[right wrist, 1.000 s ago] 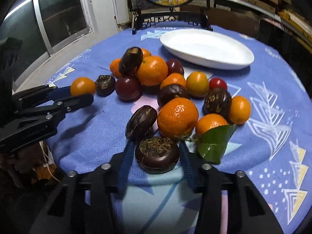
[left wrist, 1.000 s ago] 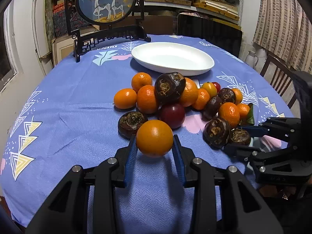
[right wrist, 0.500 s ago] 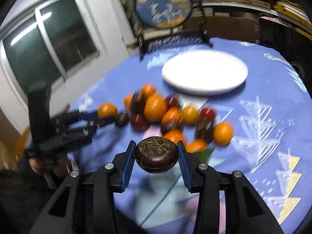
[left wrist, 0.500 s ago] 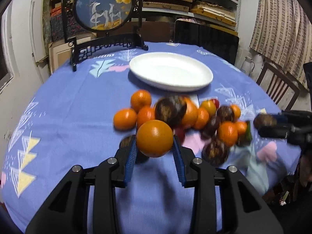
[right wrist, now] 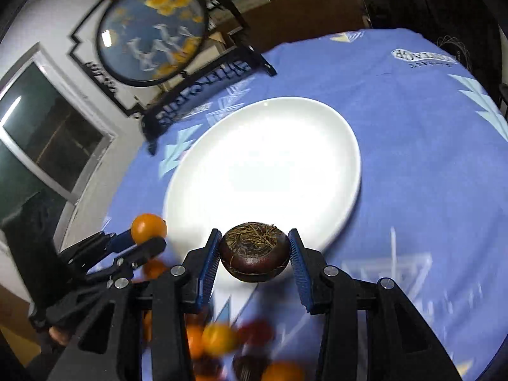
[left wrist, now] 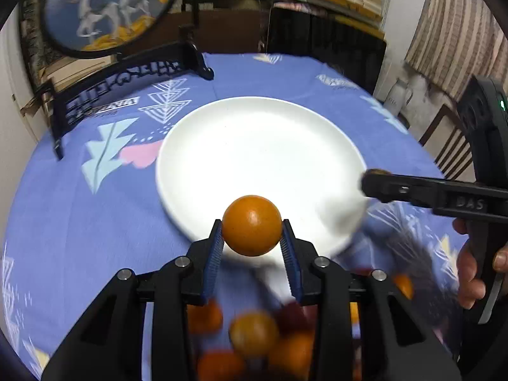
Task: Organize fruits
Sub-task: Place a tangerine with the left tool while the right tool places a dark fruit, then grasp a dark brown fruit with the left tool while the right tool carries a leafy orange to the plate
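Note:
My left gripper (left wrist: 251, 233) is shut on a round orange fruit (left wrist: 251, 224) and holds it in the air above the near rim of the white oval plate (left wrist: 254, 155). My right gripper (right wrist: 255, 254) is shut on a dark brown water chestnut (right wrist: 255, 255), held above the plate's near rim (right wrist: 263, 162). The right gripper shows at the right of the left wrist view (left wrist: 371, 184). The left gripper with its orange fruit (right wrist: 148, 227) shows at the left of the right wrist view. The plate holds nothing.
The fruit pile (left wrist: 254, 333) lies blurred below the grippers on the blue patterned tablecloth (left wrist: 79, 222). A round decorative screen on a black stand (left wrist: 104, 9) stands behind the plate. Shelves, a chair (left wrist: 451, 146) and a curtain lie beyond the table.
Both grippers have lifted their fruits off the table and carried them forward, from over the pile to the near rim of the plate. The plate now looks much larger.

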